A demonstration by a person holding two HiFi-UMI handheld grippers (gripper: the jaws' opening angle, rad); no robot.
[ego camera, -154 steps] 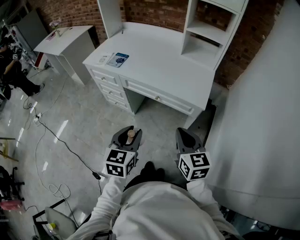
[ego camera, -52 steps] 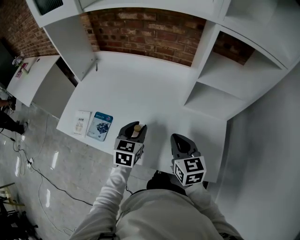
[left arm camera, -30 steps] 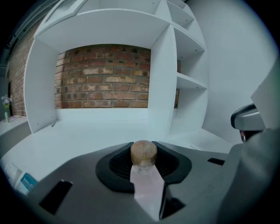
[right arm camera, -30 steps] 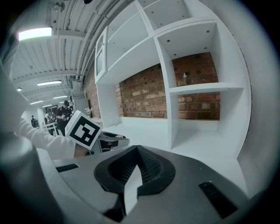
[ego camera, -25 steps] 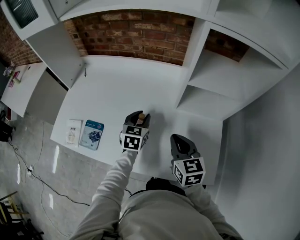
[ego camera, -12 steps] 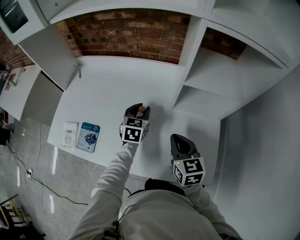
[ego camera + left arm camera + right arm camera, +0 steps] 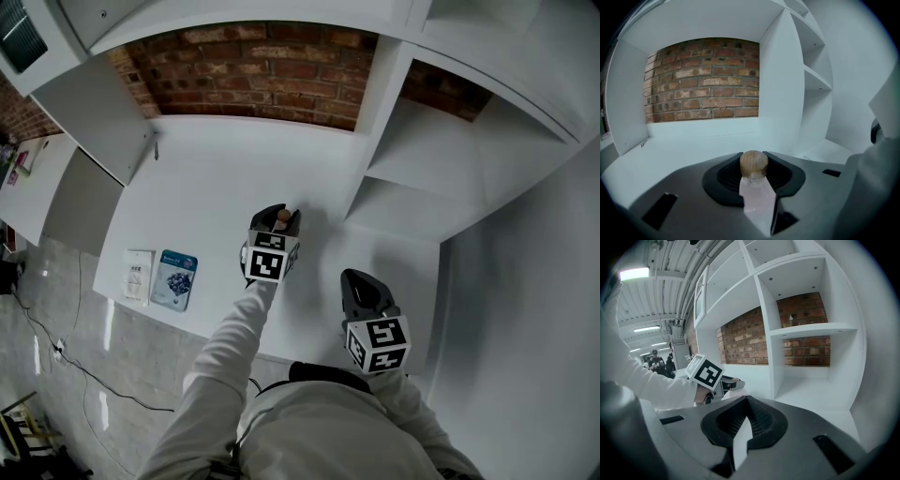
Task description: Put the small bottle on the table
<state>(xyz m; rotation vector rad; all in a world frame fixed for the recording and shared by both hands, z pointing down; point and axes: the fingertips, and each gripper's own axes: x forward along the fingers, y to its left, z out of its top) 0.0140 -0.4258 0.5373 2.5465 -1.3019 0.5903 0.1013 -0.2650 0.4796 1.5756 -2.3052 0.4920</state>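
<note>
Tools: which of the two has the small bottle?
The left tool, held out over the white table: the cork-topped small bottle is clamped between its jaws. The right tool has nothing between its jaws.

Cannot make out any words or numbers: only tiny, unreadable print on the blue packet and the white packet beside it, near the table edge.

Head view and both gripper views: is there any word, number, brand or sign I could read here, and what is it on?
No text here can be read.
Blue packet: print too small to read.
White packet beside it: print too small to read.
Cubes on the left hand-held gripper and the right hand-held gripper: black-and-white square patterns, no words or numbers.
Small bottle: no label shows.
</note>
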